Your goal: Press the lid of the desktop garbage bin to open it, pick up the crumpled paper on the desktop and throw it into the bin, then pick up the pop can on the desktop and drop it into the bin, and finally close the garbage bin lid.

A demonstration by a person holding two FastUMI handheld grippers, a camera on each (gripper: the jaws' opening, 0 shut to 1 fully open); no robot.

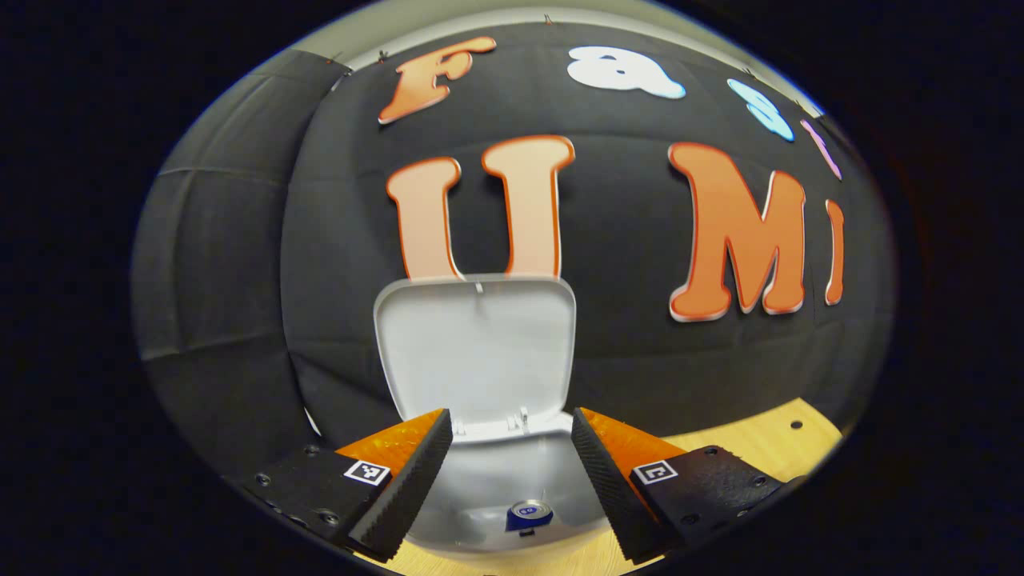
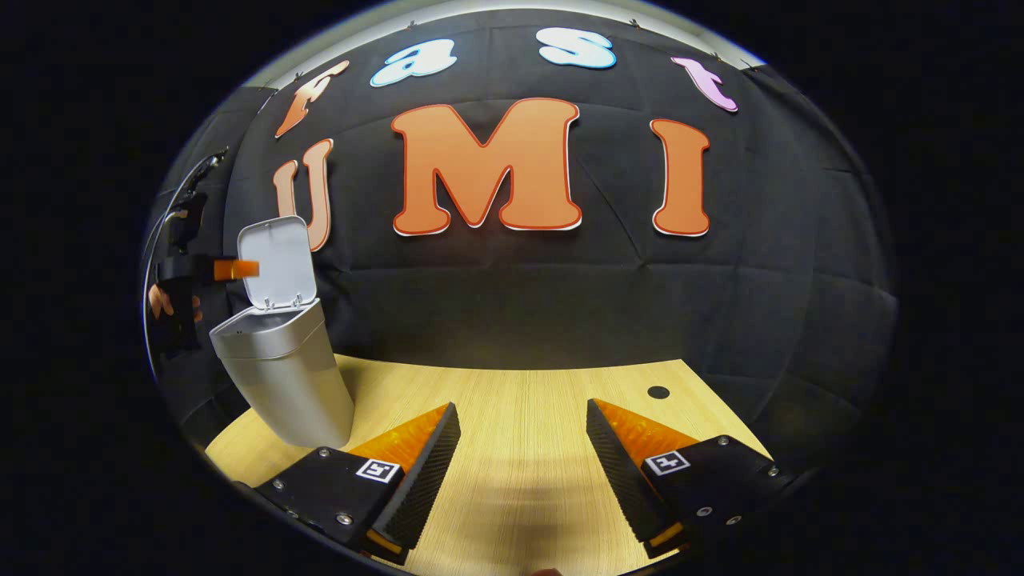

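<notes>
Bin [image 1: 496, 488] lid [image 1: 480, 352] upright, can [image 1: 528, 514] inside; left gripper [image 1: 512, 472] over rim, right gripper [image 2: 520, 464] above desk [image 2: 528, 400], both spread, empty.

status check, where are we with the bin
Left gripper open over the bin. Right gripper open above the desktop. Lid up, pop can inside. Nothing blocking the lid.

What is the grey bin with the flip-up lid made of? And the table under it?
The grey bin with a rounded body looks like smooth moulded plastic with a soft satin sheen, though painted metal is possible. Its raised white lid looks like matte plastic with small moulded hinges. The pale table shows fine straight grain, so wood or a wood-look laminate.
</notes>
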